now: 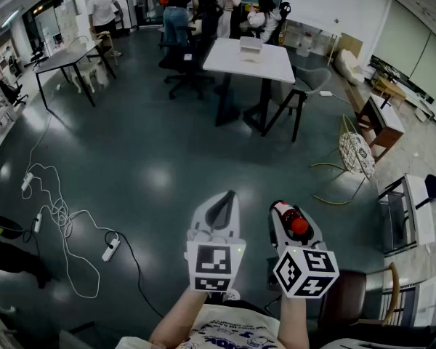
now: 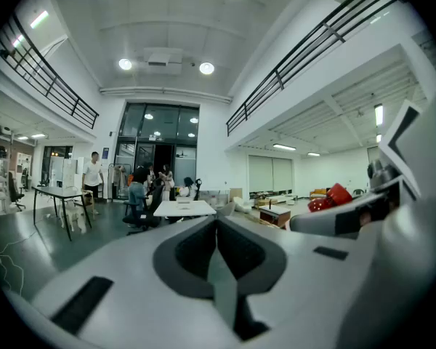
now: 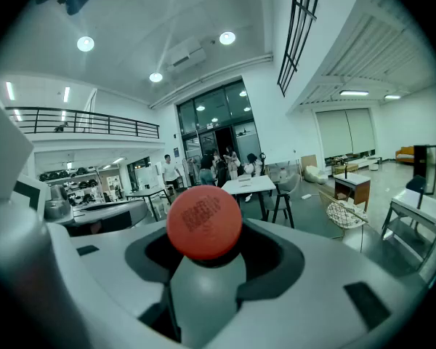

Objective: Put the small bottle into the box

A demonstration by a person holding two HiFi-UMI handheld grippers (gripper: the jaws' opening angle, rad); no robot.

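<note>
Because what I take for the box sits on the far counter, the right gripper jaws clamp the small bottle for carrying, the left gripper jaws closed, empty.

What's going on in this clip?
A person holds tongs in each hand. The right tongs are shut on a small red-capped bottle, held above the floor. The left tongs are shut and empty. A white box sits on a white table well ahead, so the bottle is not yet in it.
</note>
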